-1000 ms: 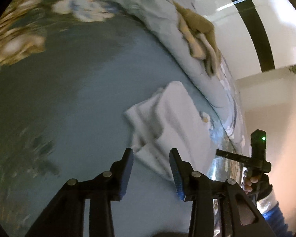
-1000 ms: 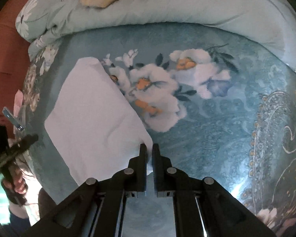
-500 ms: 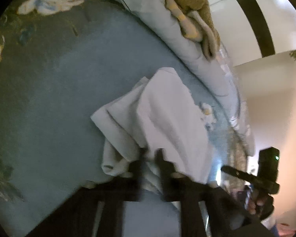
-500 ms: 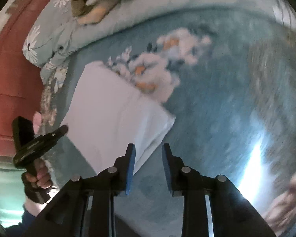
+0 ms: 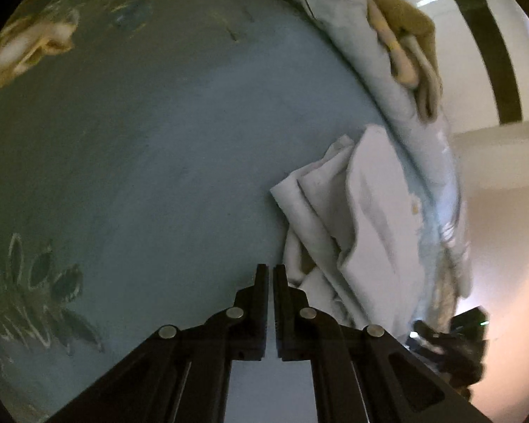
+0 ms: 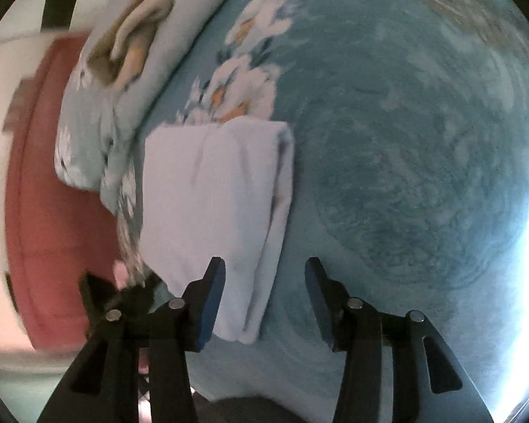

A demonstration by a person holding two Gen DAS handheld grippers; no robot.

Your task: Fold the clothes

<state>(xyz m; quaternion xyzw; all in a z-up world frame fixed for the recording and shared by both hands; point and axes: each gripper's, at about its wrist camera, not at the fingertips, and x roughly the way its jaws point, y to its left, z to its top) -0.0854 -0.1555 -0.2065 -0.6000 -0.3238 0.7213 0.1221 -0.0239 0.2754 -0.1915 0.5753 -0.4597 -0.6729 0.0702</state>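
While our left gripper has its jaws pressed together with nothing visibly between them, its tips sit just beside the near left edge of the white garment. Our right gripper has its jaws opening, spread wide and clear of the cloth; the garment's near end lies between them, close to the left finger. Folded into a long strip, the garment runs lengthwise away from the right gripper, its far end pointing toward the rolled blue quilt. It rests on the floral bedspread, just beside that quilt. A tan cloth lies on top of the quilt.
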